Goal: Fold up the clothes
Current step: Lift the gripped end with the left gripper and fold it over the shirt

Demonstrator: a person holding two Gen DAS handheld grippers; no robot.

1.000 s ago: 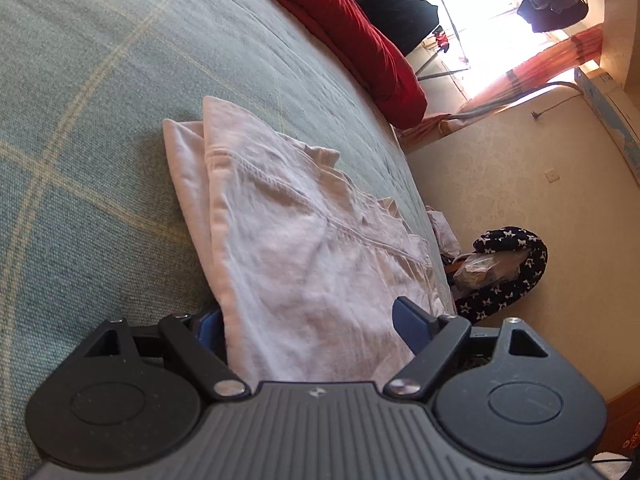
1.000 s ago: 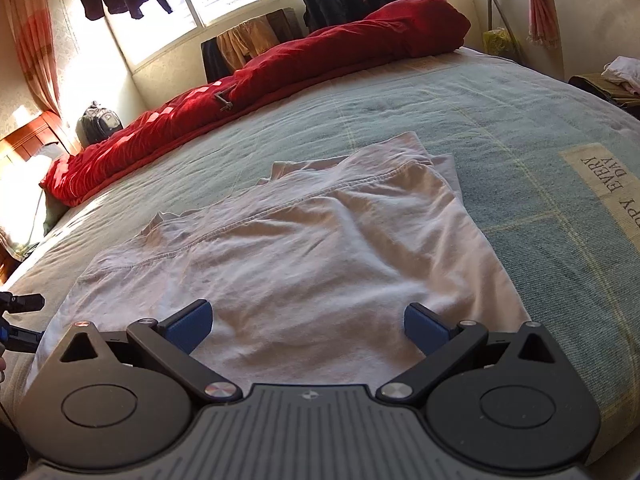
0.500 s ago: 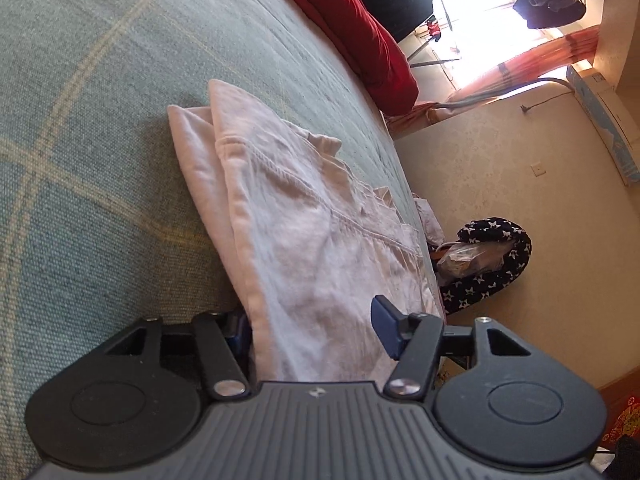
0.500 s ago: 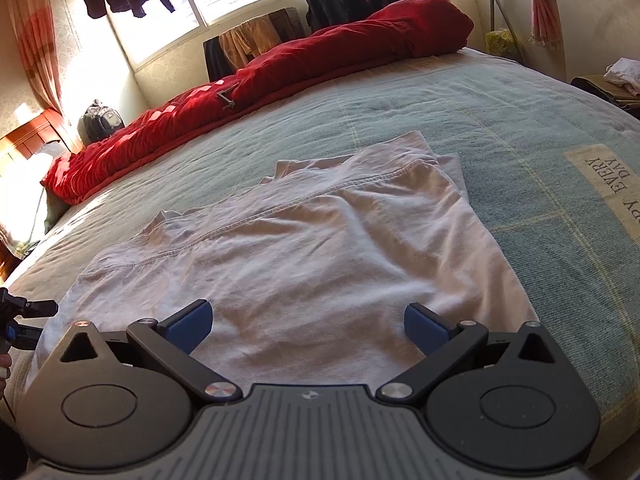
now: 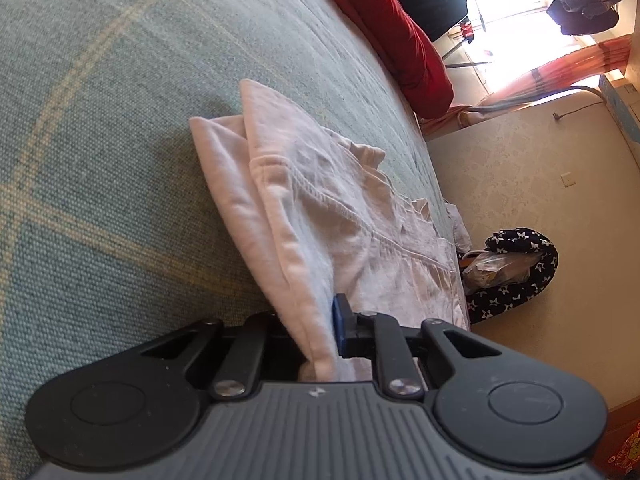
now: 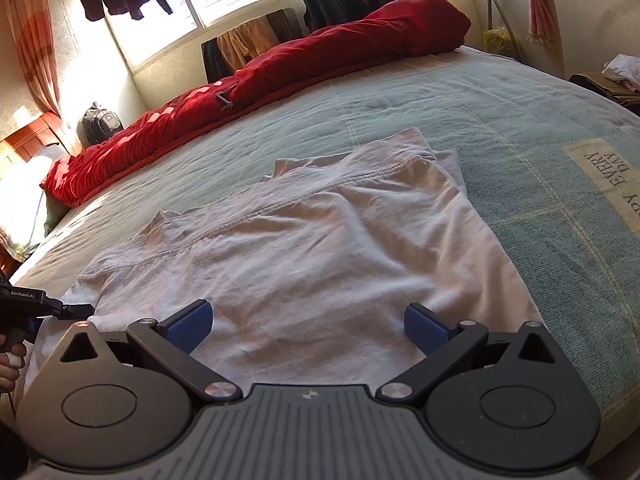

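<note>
The left gripper (image 5: pixel 320 332) is closing its jaws on a bunched edge of the white shirt (image 5: pixel 320 216), and the cloth is pinched between them at the near left corner. The right gripper (image 6: pixel 308 326) hovers over the shirt's near hem with its 2 jaws wide and nothing between them. The shirt lies spread flat on the green bed cover (image 6: pixel 520 120). Farther off, a red quilt (image 6: pixel 320 60) runs along the far edge of the bed.
</note>
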